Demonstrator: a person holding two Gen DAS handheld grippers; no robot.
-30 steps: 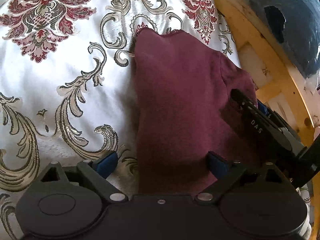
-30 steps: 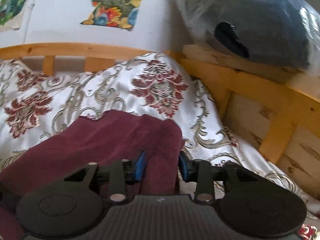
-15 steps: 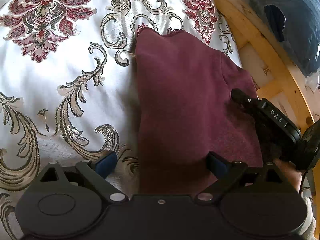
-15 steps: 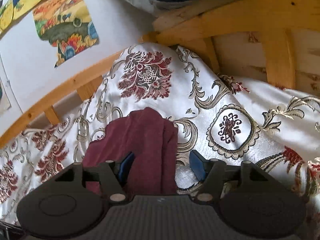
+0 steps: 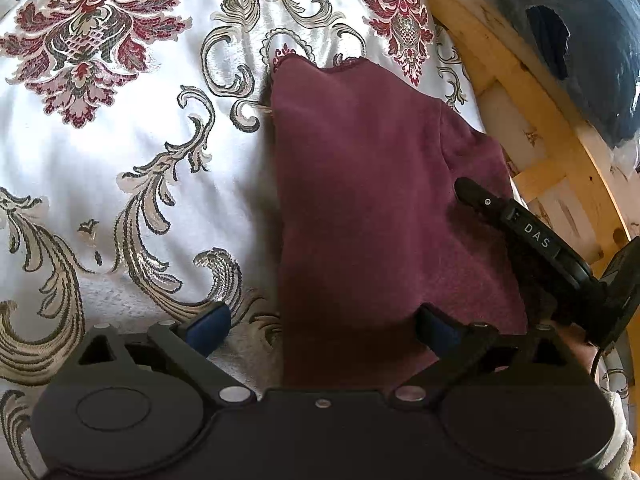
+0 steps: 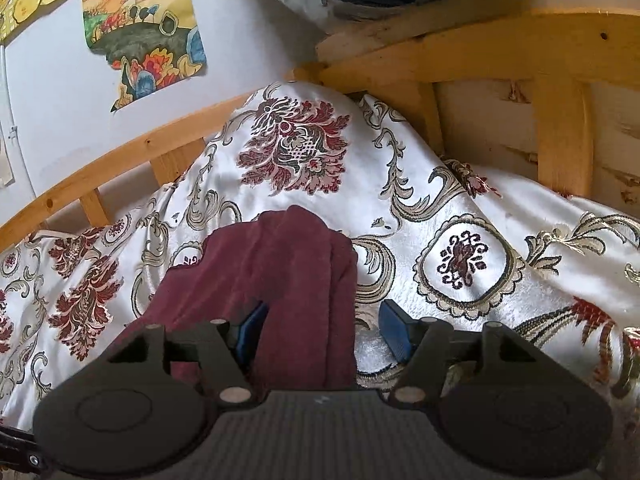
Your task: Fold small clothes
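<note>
A maroon garment (image 5: 368, 200) lies folded in a long strip on the white brocade bedspread (image 5: 120, 168). My left gripper (image 5: 324, 326) is open, its blue pads wide apart, straddling the garment's near end just above it. The right gripper's black body (image 5: 536, 240) reaches over the garment's right edge. In the right wrist view the garment (image 6: 280, 264) lies bunched between the pads of my right gripper (image 6: 320, 330), which is open; the left pad touches the cloth, the right pad stands over the bedspread (image 6: 460, 264).
A wooden bed frame (image 5: 532, 92) runs along the right side, with a dark bundle in clear plastic (image 5: 580, 32) on it. In the right wrist view the wooden rails (image 6: 460, 48) stand close ahead, and a white wall with colourful posters (image 6: 144, 36) is behind.
My right gripper opened and let go of the garment's edge, then tilted and drew back slightly. The garment settled flat. My left gripper stayed open and still.
</note>
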